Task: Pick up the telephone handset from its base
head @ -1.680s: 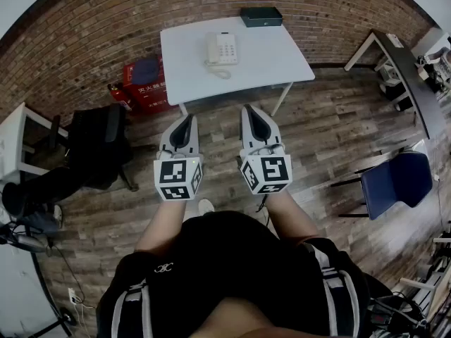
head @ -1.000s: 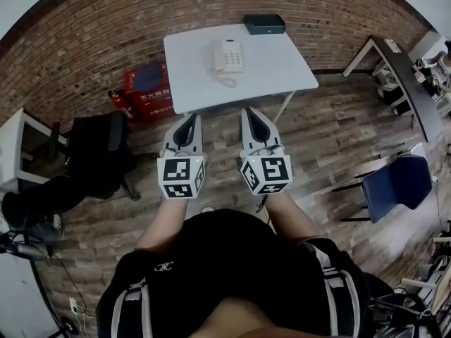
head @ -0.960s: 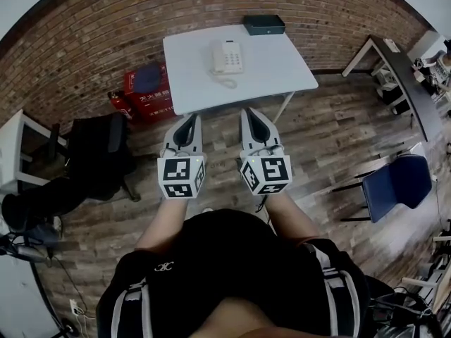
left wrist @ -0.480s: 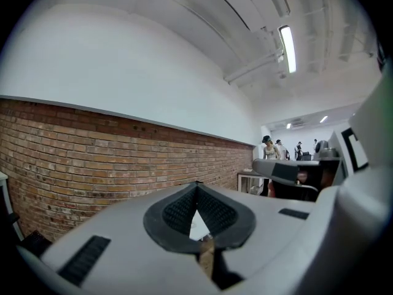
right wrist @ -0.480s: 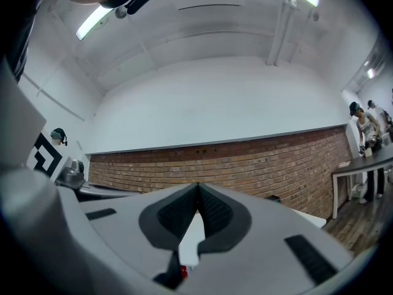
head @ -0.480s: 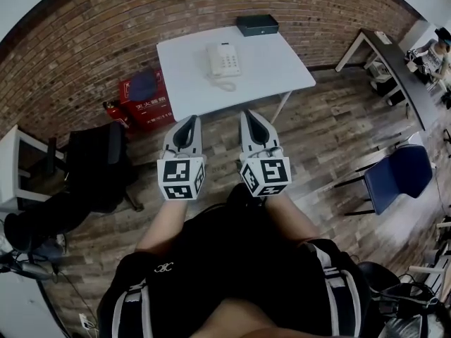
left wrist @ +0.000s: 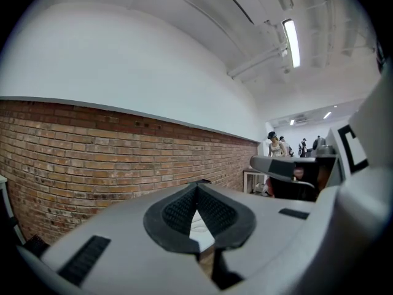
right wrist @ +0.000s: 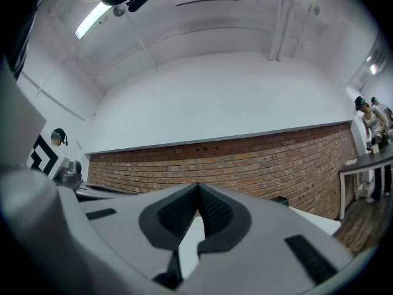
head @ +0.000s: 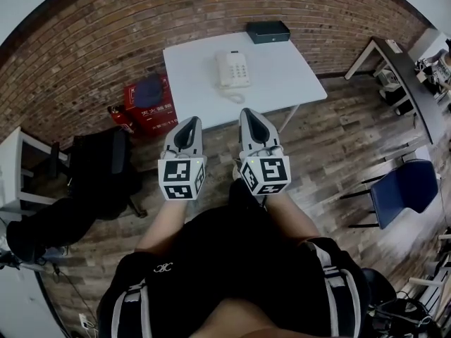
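Observation:
A white telephone (head: 233,69) with its handset resting on the base sits on a white table (head: 282,76) against the brick wall, its coiled cord trailing toward the table's front edge. My left gripper (head: 187,123) and right gripper (head: 252,115) are held side by side over the wooden floor, just short of the table's near edge, both pointing at it. Each has its jaws shut with nothing between them. In the left gripper view (left wrist: 197,187) and the right gripper view (right wrist: 197,186) the pads meet at the tips, and a strip of white table shows below them.
A dark box (head: 268,32) lies at the table's far right corner. Red boxes (head: 146,98) stand on the floor left of the table, a black chair (head: 99,167) further left, a blue chair (head: 407,189) at right. A dark desk (head: 405,76) runs along the right side.
The table and telephone have come nearer and sit lower in the head view; both grippers have advanced toward the table together, still shut and side by side.

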Demonstrator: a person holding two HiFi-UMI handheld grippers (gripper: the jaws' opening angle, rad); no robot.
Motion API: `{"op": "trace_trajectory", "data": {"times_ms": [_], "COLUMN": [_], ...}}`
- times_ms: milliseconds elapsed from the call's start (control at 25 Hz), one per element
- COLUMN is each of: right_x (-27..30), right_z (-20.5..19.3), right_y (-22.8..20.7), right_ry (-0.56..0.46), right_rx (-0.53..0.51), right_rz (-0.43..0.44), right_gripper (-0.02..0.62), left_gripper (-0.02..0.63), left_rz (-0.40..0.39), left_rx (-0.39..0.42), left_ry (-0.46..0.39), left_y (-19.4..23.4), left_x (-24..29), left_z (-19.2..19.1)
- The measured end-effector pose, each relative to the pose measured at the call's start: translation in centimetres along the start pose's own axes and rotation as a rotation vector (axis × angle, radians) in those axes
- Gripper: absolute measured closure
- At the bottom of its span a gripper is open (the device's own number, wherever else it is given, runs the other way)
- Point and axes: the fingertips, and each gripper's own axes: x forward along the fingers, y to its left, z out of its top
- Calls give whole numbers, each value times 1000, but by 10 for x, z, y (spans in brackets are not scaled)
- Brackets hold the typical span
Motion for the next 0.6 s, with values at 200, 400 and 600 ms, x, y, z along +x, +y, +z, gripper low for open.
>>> {"op": "trace_trajectory", "data": {"times_ms": [200, 400, 600], "right_x": [40, 85, 129], "right_z": [-7, -13, -9], "right_y": [-19, -44, -66], "right_ry": [-3, 11, 14], "right_rx": [0, 1, -1], "right_rz": [2, 20, 43], "right_gripper": [598, 598, 597], "left_gripper": [604, 604, 604], "left_rz": [4, 9, 23], "left_rx": [5, 0, -1], "left_ry": [-2, 7, 2], "left_y": [15, 27, 40], "left_x": [40, 88, 136], "left_z": [3, 7, 22]}}
